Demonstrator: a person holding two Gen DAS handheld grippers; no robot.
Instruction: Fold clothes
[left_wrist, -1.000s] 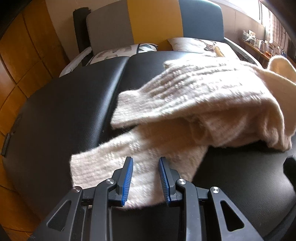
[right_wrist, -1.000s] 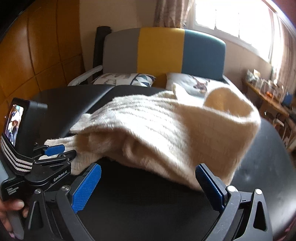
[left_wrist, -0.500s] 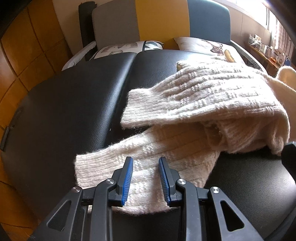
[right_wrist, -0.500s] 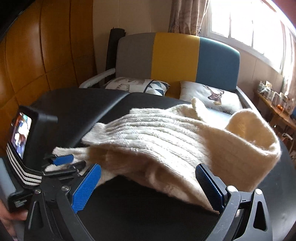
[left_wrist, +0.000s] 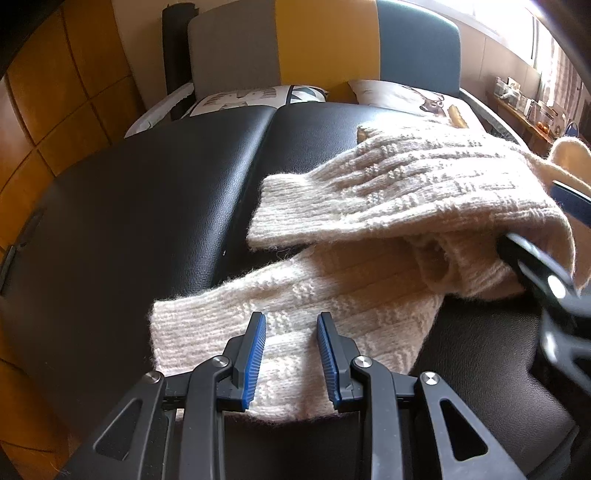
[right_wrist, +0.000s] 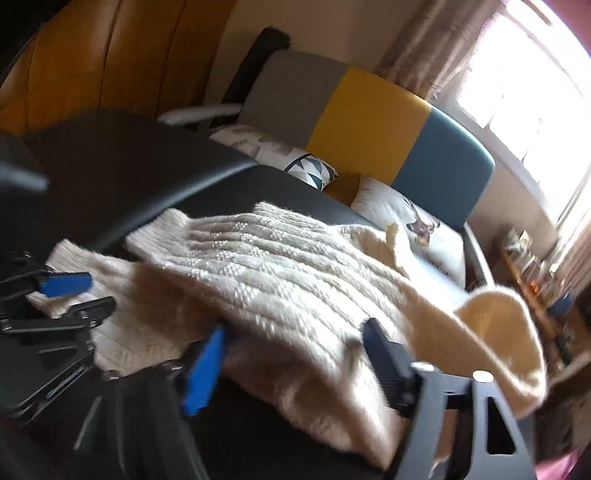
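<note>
A cream knit sweater (left_wrist: 406, 192) lies loosely folded on a black padded surface (left_wrist: 147, 206). One sleeve (left_wrist: 295, 302) stretches out toward me. My left gripper (left_wrist: 291, 354) hovers open over the end of that sleeve, its blue pads (left_wrist: 256, 354) apart with knit showing between them. In the right wrist view, which is tilted and blurred, the sweater (right_wrist: 277, 280) fills the middle. My right gripper (right_wrist: 295, 369) is open at the near edge of the folded body, a bulge of knit between its fingers. The left gripper (right_wrist: 74, 295) shows at the left over the sleeve end.
Beyond the black surface (right_wrist: 129, 166) stands a sofa with a grey, yellow and blue backrest (left_wrist: 325, 40) and patterned pillows (left_wrist: 258, 98). Wooden panelling (left_wrist: 55, 96) runs along the left. A cluttered side table (left_wrist: 524, 99) and a bright window (right_wrist: 528, 81) are at the right.
My right gripper has rolled to one side and pushed forward into the sweater's near edge, its fingers closer together than before. The left gripper has stayed over the sleeve end.
</note>
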